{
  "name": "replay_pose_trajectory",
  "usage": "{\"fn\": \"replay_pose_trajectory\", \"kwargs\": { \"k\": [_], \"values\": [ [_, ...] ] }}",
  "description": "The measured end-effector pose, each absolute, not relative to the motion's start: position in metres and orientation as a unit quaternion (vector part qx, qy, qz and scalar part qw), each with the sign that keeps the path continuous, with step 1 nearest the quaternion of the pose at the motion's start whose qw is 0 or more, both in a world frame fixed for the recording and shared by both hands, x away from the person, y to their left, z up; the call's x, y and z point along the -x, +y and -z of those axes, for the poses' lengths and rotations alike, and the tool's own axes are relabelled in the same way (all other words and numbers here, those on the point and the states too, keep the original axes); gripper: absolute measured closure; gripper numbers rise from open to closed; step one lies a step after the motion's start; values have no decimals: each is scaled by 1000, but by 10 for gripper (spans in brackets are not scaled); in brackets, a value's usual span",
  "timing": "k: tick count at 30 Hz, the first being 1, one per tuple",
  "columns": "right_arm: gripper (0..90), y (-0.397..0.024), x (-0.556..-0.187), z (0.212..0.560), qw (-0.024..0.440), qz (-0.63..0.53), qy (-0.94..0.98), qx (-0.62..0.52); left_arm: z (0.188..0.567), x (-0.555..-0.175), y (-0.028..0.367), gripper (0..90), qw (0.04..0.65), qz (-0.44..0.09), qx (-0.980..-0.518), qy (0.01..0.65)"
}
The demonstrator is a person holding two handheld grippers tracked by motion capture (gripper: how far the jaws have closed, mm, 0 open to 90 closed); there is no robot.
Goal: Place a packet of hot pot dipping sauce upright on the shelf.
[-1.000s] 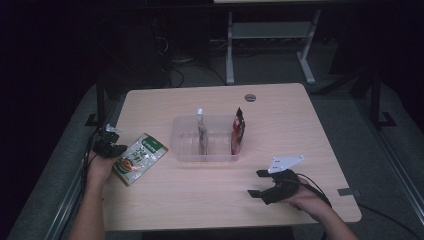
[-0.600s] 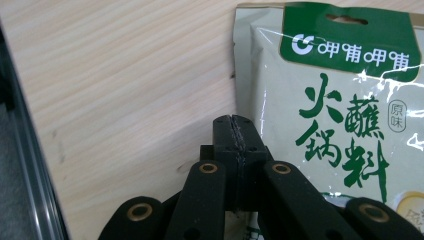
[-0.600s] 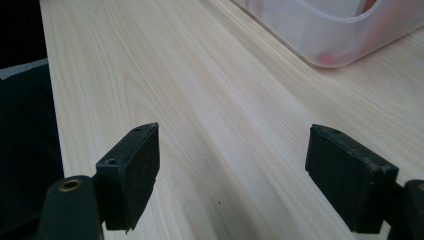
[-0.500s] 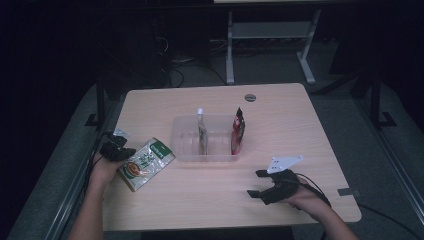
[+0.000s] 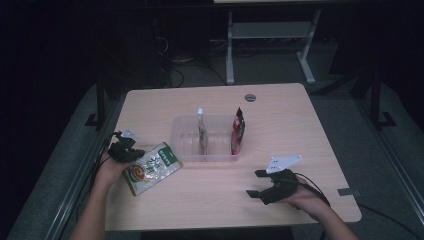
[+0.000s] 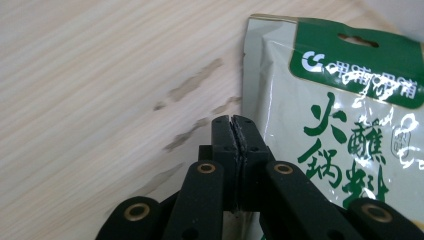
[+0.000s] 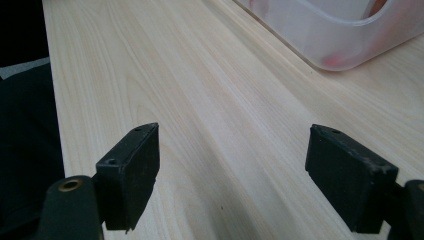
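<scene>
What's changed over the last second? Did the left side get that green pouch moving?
Yes. The left gripper, jaws shut on the edge of the green pouch, has carried it across the table to the right, toward the clear bin. The grip held throughout. The right gripper stayed put with jaws open; the bin and the bottle and red packet inside it did not shift.

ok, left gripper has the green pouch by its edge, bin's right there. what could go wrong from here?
1. The left gripper pinches only the side edge of the green pouch; the glossy film might slip or the pouch swing.
2. The clear bin already holds a bottle and a red pouch standing up; dropping it in could tip them.
3. The right gripper rests open, not steadying the bin.
</scene>
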State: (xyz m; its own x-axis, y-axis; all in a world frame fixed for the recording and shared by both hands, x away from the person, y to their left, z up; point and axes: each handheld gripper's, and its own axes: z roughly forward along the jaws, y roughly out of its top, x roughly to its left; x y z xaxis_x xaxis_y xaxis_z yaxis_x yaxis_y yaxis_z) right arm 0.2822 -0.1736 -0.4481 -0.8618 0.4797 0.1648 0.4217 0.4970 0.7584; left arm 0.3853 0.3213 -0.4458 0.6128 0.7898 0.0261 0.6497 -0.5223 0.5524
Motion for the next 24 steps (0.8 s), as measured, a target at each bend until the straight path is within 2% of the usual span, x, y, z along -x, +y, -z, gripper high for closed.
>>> {"fn": "replay_pose_trajectory", "kwargs": {
  "k": [11, 24],
  "values": [
    [211, -175, -282, 447, 35, -431, 863, -263, 443, -368, 300, 895, 244, -100, -888, 378],
    [211, -175, -282, 447, 36, -430, 863, -263, 444, -342, 281, 894, 265, -51, -901, 339]
  ]
}}
